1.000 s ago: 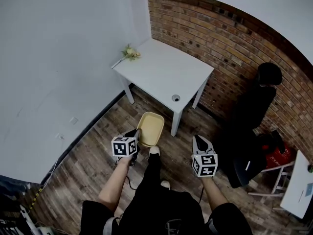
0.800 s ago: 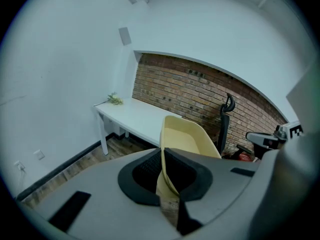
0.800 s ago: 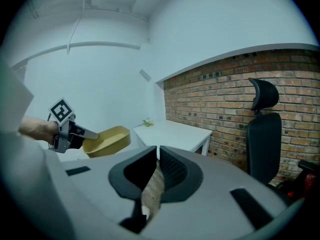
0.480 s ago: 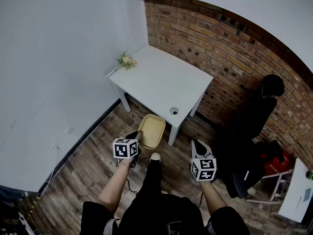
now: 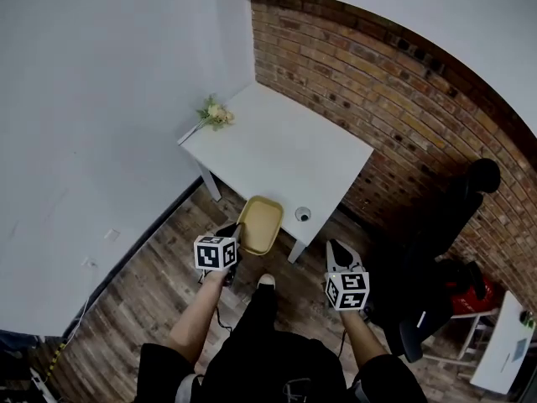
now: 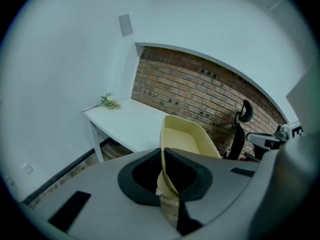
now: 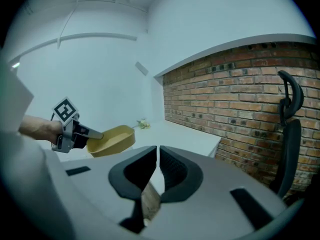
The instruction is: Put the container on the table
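A pale yellow container (image 5: 259,223) hangs in the air at the near edge of the white table (image 5: 277,154). My left gripper (image 5: 237,227) is shut on its near rim. In the left gripper view the container (image 6: 187,139) stands out past the jaws, with the rim pinched between them. My right gripper (image 5: 339,248) is shut with nothing in it, held to the right of the container, over the wooden floor. From the right gripper view the container (image 7: 111,139) and the left gripper (image 7: 75,133) show at left, before the table (image 7: 180,136).
A small bunch of flowers (image 5: 214,112) lies at the table's far left corner. A small round thing (image 5: 303,214) sits near the table's front right corner. A brick wall (image 5: 403,107) runs behind the table. A black office chair (image 5: 470,200) stands at right.
The table has come nearer. The container, still in my left gripper, now reaches the table's near edge. My right gripper has kept its place beside it.
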`<act>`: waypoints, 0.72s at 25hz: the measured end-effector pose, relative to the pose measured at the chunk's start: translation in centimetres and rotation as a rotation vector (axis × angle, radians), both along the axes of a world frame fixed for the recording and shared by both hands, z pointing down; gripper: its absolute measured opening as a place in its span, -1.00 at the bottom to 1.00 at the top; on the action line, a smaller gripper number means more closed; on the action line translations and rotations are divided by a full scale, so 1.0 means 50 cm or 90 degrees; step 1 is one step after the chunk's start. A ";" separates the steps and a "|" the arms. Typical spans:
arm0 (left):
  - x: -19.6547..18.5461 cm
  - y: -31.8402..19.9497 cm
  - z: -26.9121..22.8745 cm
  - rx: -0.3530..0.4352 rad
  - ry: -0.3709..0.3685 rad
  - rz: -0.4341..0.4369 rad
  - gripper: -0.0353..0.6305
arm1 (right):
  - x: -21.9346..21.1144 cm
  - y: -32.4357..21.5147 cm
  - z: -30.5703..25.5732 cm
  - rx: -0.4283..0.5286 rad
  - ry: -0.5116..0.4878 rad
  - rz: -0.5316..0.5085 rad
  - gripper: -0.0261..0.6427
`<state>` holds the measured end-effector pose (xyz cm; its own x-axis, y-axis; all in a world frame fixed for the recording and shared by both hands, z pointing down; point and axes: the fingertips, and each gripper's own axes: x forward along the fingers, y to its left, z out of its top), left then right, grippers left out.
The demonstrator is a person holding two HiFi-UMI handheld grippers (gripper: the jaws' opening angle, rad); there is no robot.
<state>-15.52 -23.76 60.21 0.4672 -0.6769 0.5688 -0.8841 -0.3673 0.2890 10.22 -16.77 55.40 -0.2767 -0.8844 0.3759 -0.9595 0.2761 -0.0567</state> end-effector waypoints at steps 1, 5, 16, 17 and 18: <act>0.000 -0.025 0.002 -0.003 0.000 0.003 -0.81 | -0.002 -0.027 0.001 -0.002 0.000 0.003 -0.84; -0.007 -0.128 0.008 -0.015 -0.006 0.020 -0.81 | -0.016 -0.132 0.000 -0.010 -0.005 0.014 -0.84; -0.006 -0.379 0.016 -0.020 -0.002 0.068 -0.81 | -0.040 -0.354 0.001 -0.018 -0.010 0.056 -0.84; -0.002 -0.395 0.018 -0.021 -0.002 0.073 -0.81 | -0.038 -0.365 0.001 -0.018 -0.011 0.061 -0.84; 0.003 -0.409 0.021 -0.022 -0.001 0.077 -0.81 | -0.035 -0.373 0.001 -0.018 -0.011 0.067 -0.84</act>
<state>-15.40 -44.19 61.27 0.5438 -0.5958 0.5911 -0.8341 -0.4616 0.3020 8.47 -35.42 55.48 -0.1899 -0.8980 0.3970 -0.9818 0.1722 -0.0801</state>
